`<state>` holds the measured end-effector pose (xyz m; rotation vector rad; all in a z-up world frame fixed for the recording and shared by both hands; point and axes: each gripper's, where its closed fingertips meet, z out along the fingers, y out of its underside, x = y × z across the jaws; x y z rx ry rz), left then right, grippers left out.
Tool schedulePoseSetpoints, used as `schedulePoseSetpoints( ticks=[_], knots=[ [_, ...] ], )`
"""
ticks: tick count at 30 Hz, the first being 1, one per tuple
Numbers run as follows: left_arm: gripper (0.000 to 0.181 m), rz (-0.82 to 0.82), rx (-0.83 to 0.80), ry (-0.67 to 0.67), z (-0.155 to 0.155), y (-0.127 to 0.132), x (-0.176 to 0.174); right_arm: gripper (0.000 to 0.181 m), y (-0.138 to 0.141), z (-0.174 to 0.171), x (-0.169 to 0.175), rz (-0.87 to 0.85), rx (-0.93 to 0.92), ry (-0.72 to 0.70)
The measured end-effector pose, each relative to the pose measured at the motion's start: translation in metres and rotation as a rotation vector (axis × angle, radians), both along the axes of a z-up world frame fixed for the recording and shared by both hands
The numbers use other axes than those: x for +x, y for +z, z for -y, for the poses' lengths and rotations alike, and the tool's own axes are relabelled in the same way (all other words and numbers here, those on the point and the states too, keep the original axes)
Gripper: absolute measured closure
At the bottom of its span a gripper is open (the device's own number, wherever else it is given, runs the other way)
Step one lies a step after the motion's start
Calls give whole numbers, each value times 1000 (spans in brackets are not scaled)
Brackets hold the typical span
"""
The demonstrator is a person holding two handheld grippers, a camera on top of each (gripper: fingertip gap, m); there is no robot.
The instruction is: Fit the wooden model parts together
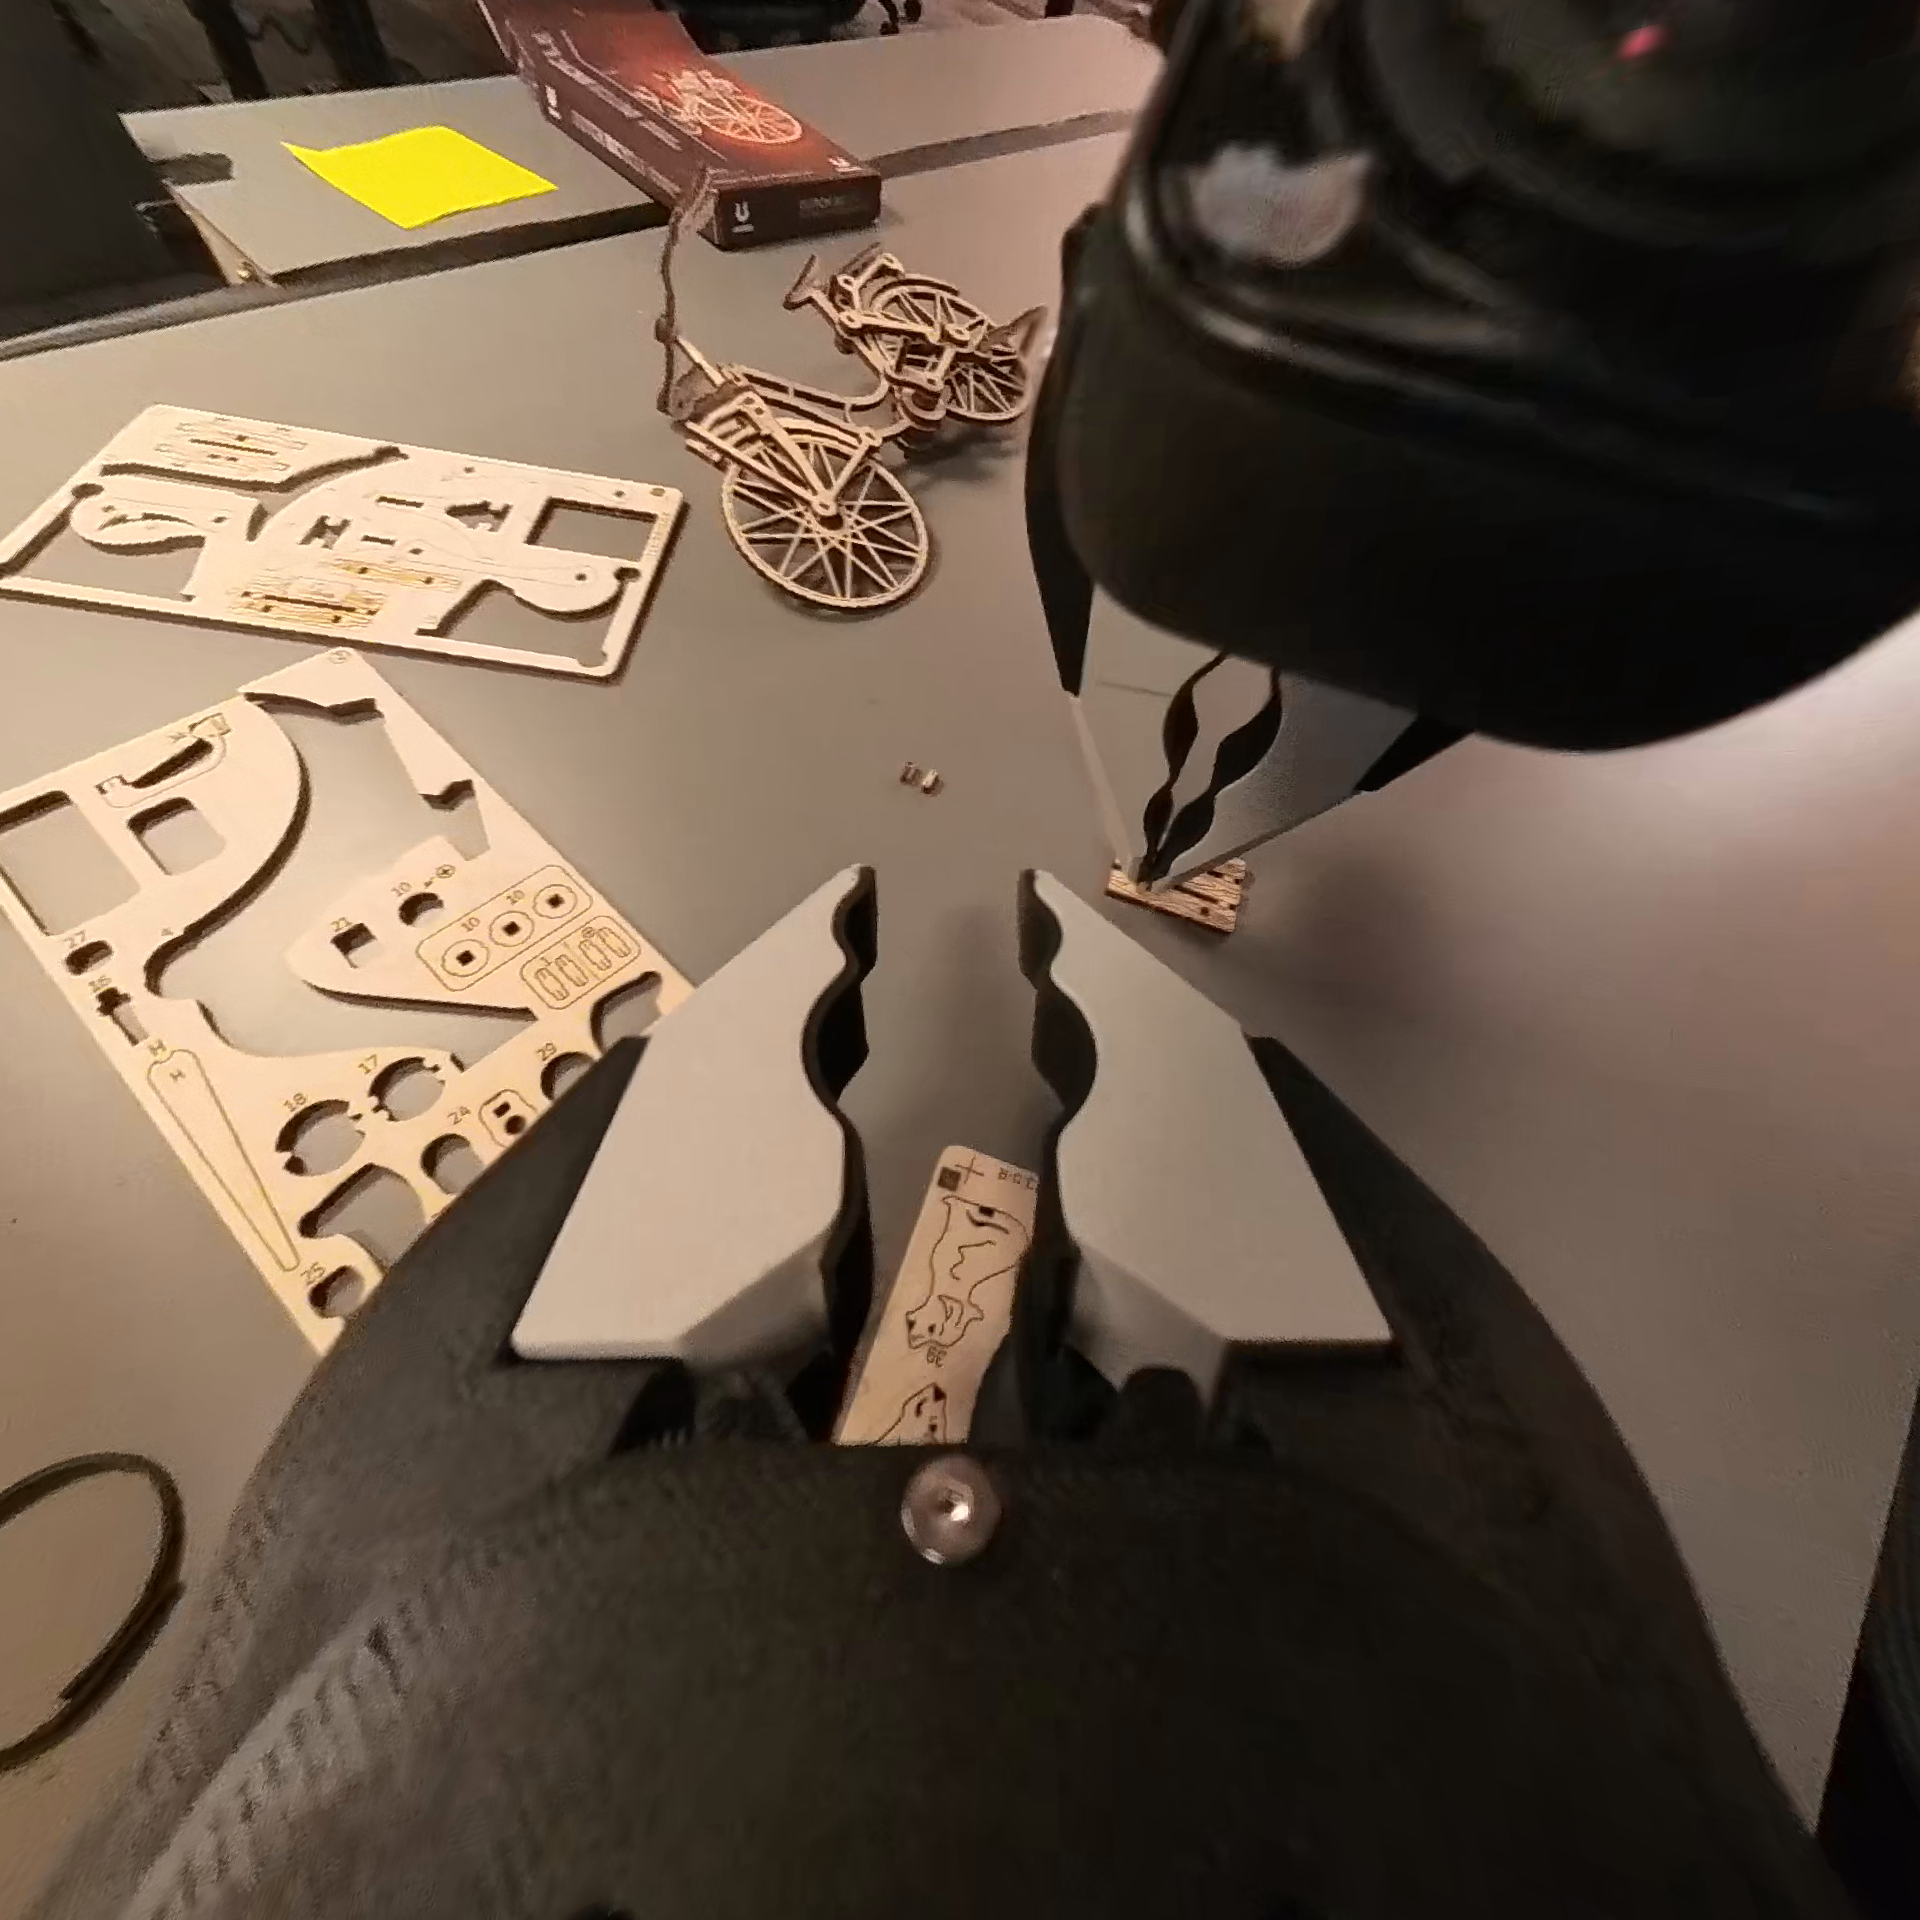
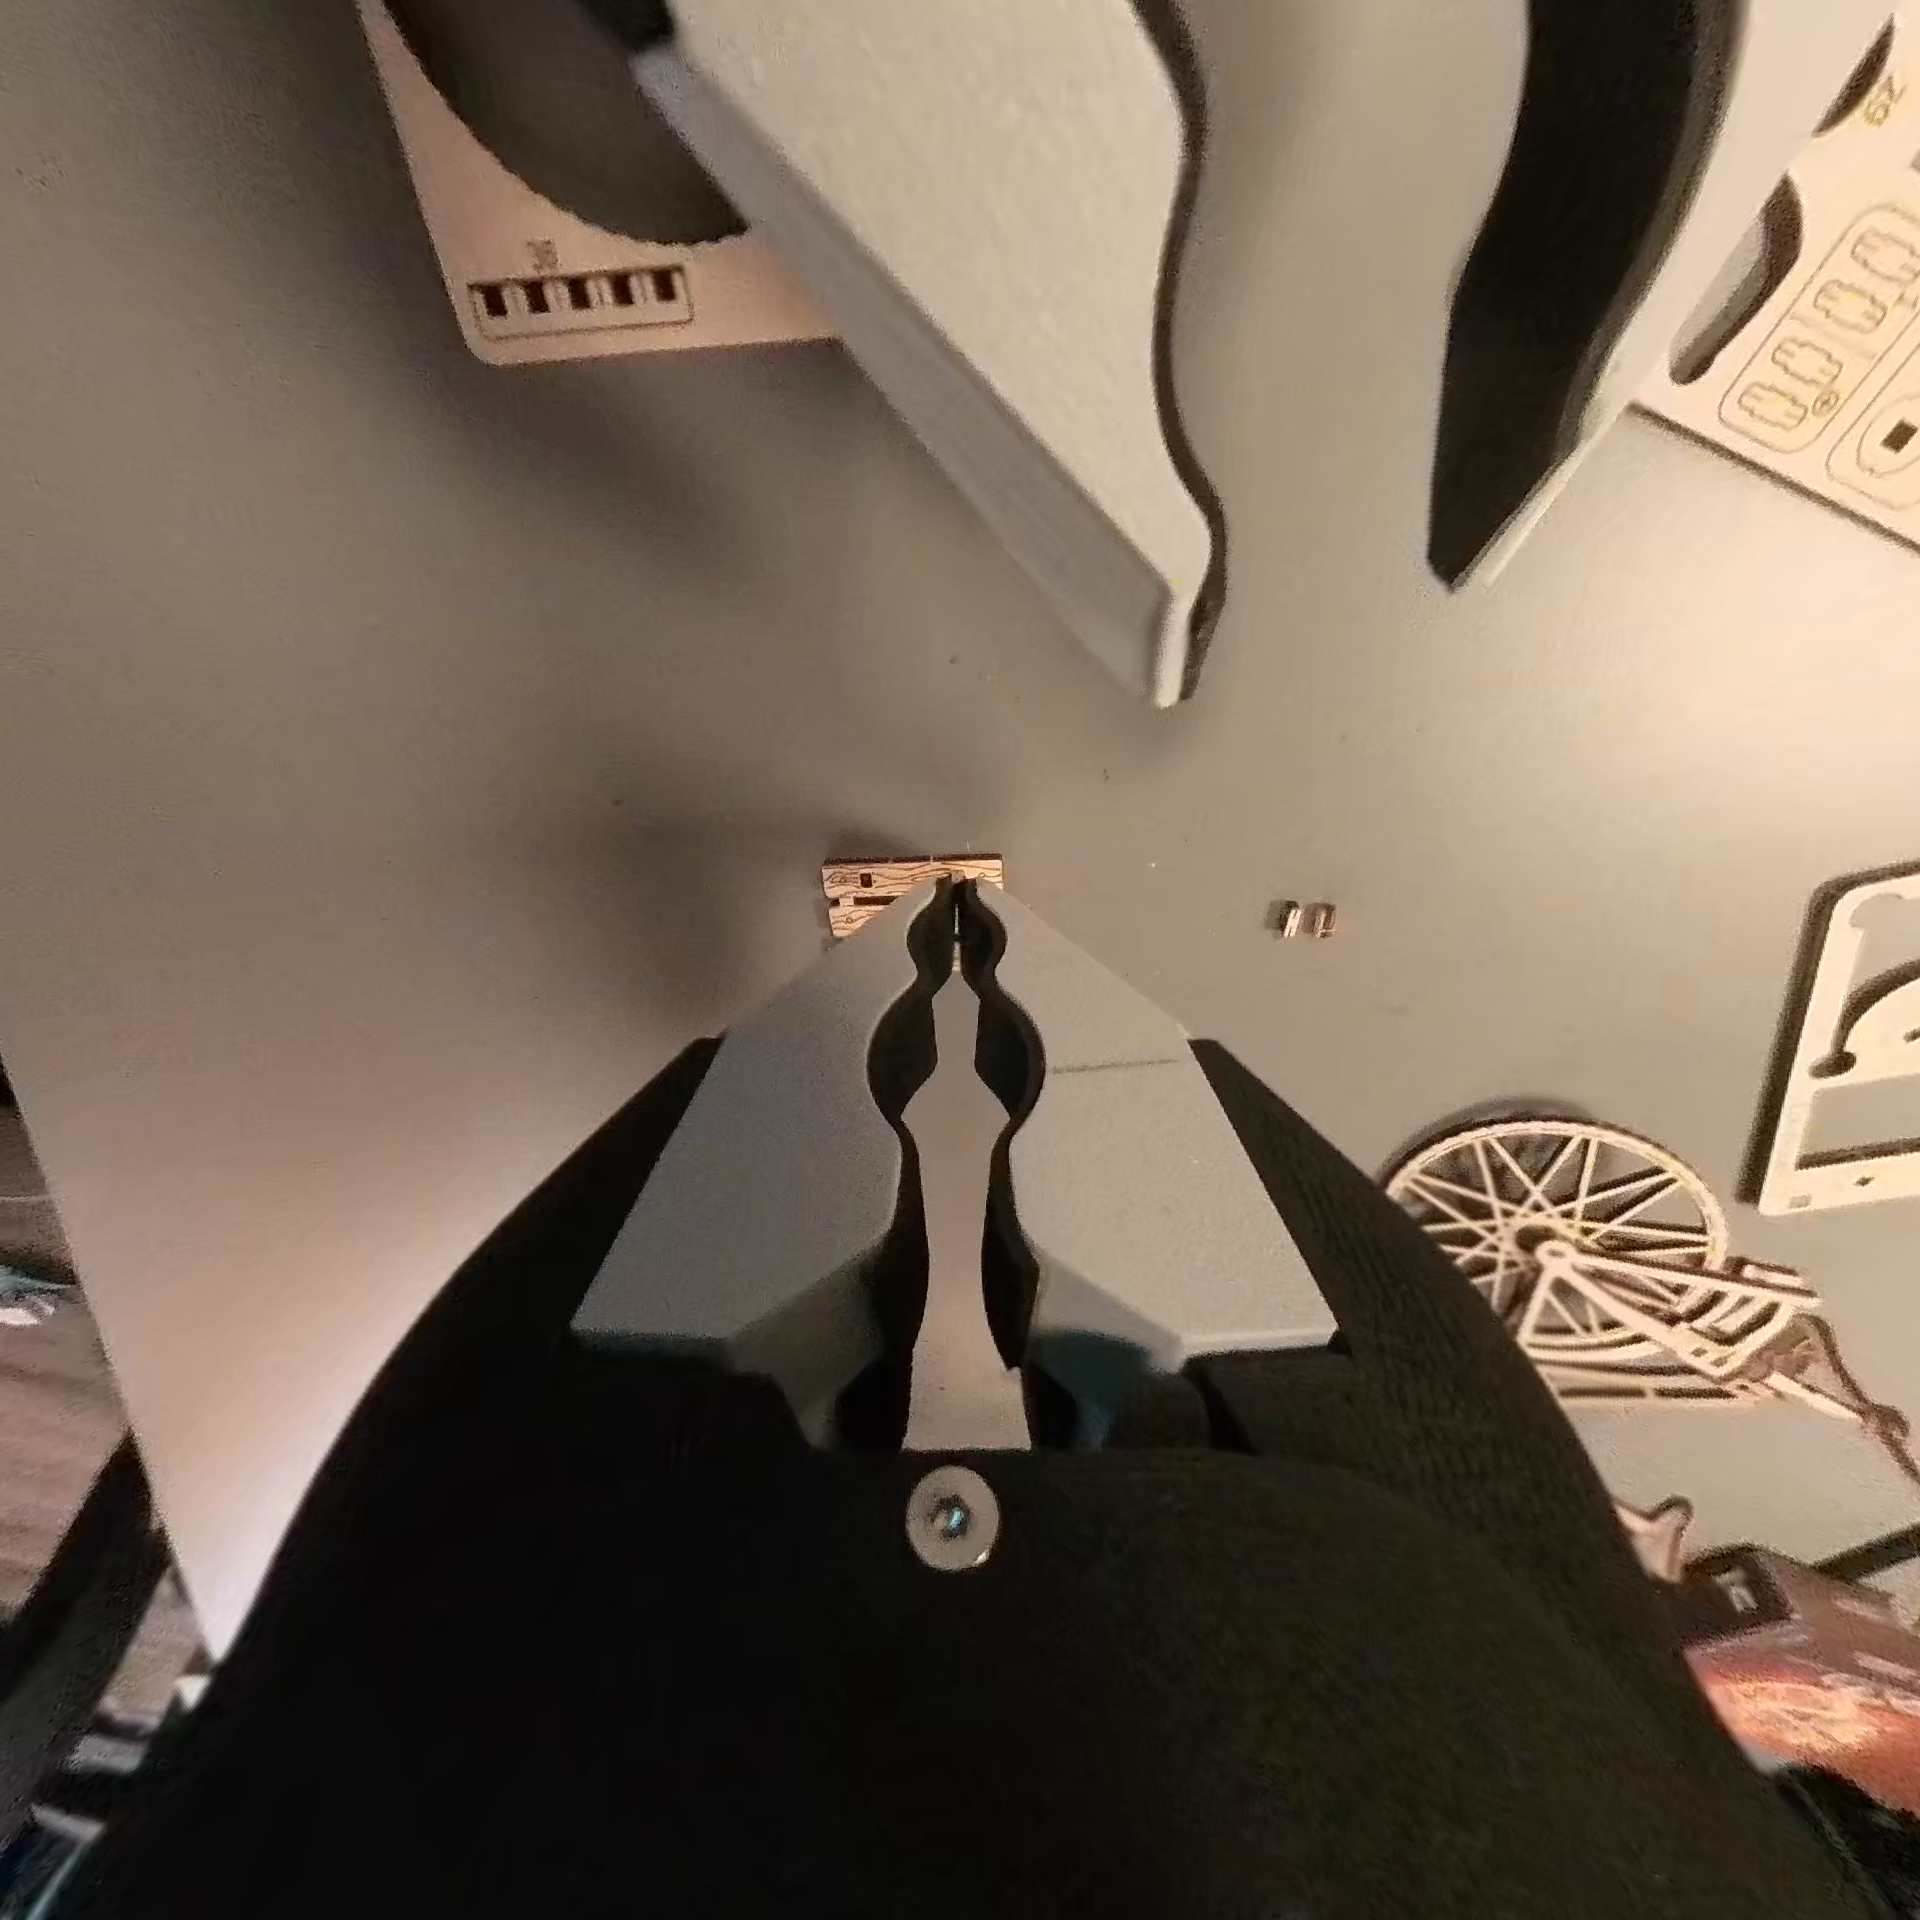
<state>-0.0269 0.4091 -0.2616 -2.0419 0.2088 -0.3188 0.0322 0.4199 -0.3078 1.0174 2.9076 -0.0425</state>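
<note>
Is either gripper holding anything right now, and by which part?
The right gripper is nearly shut, tips down on the edge of the small wooden plate lying on the table; a real grip cannot be told. The left gripper is open and empty.

Engraved and printed markings on the kit materials, left and right wrist views.

Part numerals engraved beside the cut-outs of the nearer wooden parts sheet (image 1: 343,997); numerals and small symbols on the narrow wooden strip (image 1: 956,1288); a numeral above the slots of the slotted strip (image 2: 582,301); logo and lettering printed on the dark red box (image 1: 686,114); none reproduced here.
</note>
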Motion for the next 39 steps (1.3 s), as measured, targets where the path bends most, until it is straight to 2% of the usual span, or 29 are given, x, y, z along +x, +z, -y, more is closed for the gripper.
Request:
schedulePoseSetpoints(
  ticks=[3, 8, 10, 13, 15, 17, 21, 22, 25, 26, 27, 31, 32, 36, 39],
  knots=[
    [156, -18, 18, 32, 1, 5, -5, 181, 0, 0, 0, -12, 44, 37],
    [157, 5, 103, 95, 6, 26, -17, 181, -1, 0, -1, -78, 149, 258],
    [158, 21, 131, 111, 8, 32, -21, 181, -1, 0, -1, -85, 136, 204],
    [158, 47, 158, 110, 10, 38, -22, 181, -1, 1, -1, -32, 47, -26],
    [158, 59, 173, 105, 11, 42, -22, 181, -1, 1, -1, -4, -3, -99],
    [159, 64, 182, 96, 12, 44, -21, 181, -1, 1, -1, -11, 2, -65],
    [159, 69, 188, 73, 13, 46, -17, 181, -1, 0, -1, -91, 120, 172],
    [159, 68, 190, 69, 13, 46, -16, 181, -1, 0, -1, -85, 117, 138],
    [159, 70, 203, 60, 13, 49, -14, 181, -1, 1, -1, -14, -11, -142],
    [159, 72, 204, 57, 14, 50, -13, 181, -1, 1, -2, 2, -38, -190],
    [159, 75, 205, 54, 14, 50, -13, 181, -1, 1, -2, 0, -41, -182],
    [159, 81, 208, 45, 14, 51, -11, 181, -2, 1, -2, -62, 57, 34],
    [159, 82, 210, 43, 14, 51, -11, 181, -2, 1, -2, -75, 60, 43],
    [159, 87, 207, 33, 14, 51, -9, 181, -2, 1, -2, -105, -35, -115],
    [159, 86, 201, 27, 14, 50, -8, 181, -2, 1, -2, -155, -38, -110]
  ],
)
